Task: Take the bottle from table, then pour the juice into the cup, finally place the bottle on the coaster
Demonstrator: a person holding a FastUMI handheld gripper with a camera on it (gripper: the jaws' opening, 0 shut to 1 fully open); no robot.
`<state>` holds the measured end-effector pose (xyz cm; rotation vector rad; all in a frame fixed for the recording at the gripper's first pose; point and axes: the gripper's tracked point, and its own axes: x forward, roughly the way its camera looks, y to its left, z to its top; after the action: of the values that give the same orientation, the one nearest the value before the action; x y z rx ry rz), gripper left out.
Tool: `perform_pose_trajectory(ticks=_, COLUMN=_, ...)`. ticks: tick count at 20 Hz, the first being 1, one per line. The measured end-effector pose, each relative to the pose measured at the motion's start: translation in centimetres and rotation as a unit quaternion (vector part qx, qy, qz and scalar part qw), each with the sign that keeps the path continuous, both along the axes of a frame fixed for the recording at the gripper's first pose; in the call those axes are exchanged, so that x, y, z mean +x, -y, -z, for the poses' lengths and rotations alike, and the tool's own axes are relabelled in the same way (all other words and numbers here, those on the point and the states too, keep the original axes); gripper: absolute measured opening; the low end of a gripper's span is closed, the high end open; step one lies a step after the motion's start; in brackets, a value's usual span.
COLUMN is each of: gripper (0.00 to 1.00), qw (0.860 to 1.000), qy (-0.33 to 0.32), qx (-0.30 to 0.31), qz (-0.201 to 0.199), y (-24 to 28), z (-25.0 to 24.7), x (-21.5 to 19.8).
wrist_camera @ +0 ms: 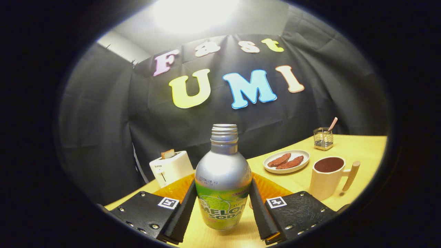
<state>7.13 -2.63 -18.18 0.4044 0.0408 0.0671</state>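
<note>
A: Table [358, 144], yellow wood, under everything. Status on the big items?
B: Orange coaster [175, 187] flat behind the bottle, partly hidden by it. White toaster [171, 167] beyond the coaster at the table's far edge, bread slice poking out the top.
A: Bottle?
B: Bottle [223, 182] upright, silver with green label, cap off, between the fingers. Gripper [223, 210] pinching it, both pads against its sides. Base looks on the table; can't tell for sure.
A: Cup?
B: White cup [325, 177] with wooden handle, dark liquid inside, well apart from the bottle. Plate [286, 161] with two brown pieces beyond the cup. Small wire holder [323, 138] furthest back.
</note>
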Motion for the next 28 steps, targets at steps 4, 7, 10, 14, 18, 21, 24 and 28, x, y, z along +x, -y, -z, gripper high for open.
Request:
perform_pose_trajectory(ticks=4, gripper=0.77, qw=0.996, qy=-0.006, qx=0.089, qz=0.008, y=2.1, z=0.0, x=1.1)
perform_pose_trajectory(ticks=7, gripper=0.77, qw=0.988, qy=-0.001, qx=0.153, qz=0.018, y=3.8, z=-0.1, x=1.6)
perform_pose_trajectory(ticks=10, gripper=0.77, qw=0.977, qy=0.006, qx=0.211, qz=0.023, y=4.9, z=0.0, x=2.0)
perform_pose_trajectory(ticks=14, gripper=0.77, qw=0.956, qy=0.014, qx=0.294, qz=0.022, y=5.3, z=-0.1, x=2.5)
perform_pose_trajectory(ticks=18, gripper=0.77, qw=0.936, qy=0.019, qx=0.35, qz=0.022, y=5.6, z=0.2, x=3.0)
perform_pose_trajectory(ticks=21, gripper=0.77, qw=0.915, qy=0.028, qx=0.402, qz=0.025, y=6.2, z=0.1, x=3.3)
perform_pose_trajectory(ticks=24, gripper=0.77, qw=0.894, qy=0.04, qx=0.445, qz=0.029, y=6.6, z=0.3, x=3.6)
perform_pose_trajectory(ticks=28, gripper=0.77, qw=0.872, qy=0.052, qx=0.485, qz=0.035, y=7.1, z=0.8, x=3.6)
